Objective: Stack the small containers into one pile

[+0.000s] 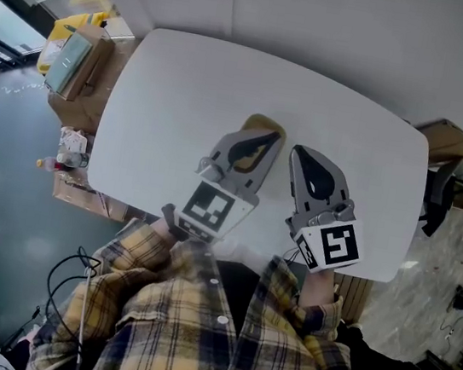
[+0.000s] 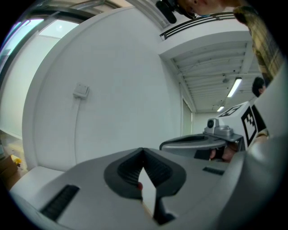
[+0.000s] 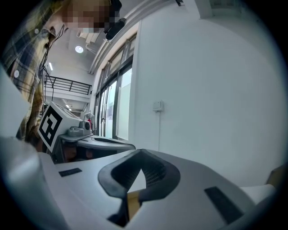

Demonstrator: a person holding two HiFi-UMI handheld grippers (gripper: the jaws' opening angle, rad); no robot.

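In the head view both grippers hover side by side over the near half of the white table [image 1: 186,87], pointing away from me. A tan, rounded thing [image 1: 264,124] peeks out past the tip of my left gripper [image 1: 265,135], which hides most of it; I cannot tell its form. My left gripper [image 2: 143,151] is shut with its tips together and nothing between them. My right gripper [image 1: 299,152] [image 3: 141,153] is shut and empty too. A tan sliver [image 3: 133,201] shows through the gap below the right gripper's pads.
Cardboard boxes [image 1: 78,66] and a yellow object [image 1: 72,25] stand off the table's left end, another box [image 1: 449,139] and a dark chair [image 1: 439,195] off its right end. A white wall with a switch [image 2: 81,91] lies ahead of both grippers.
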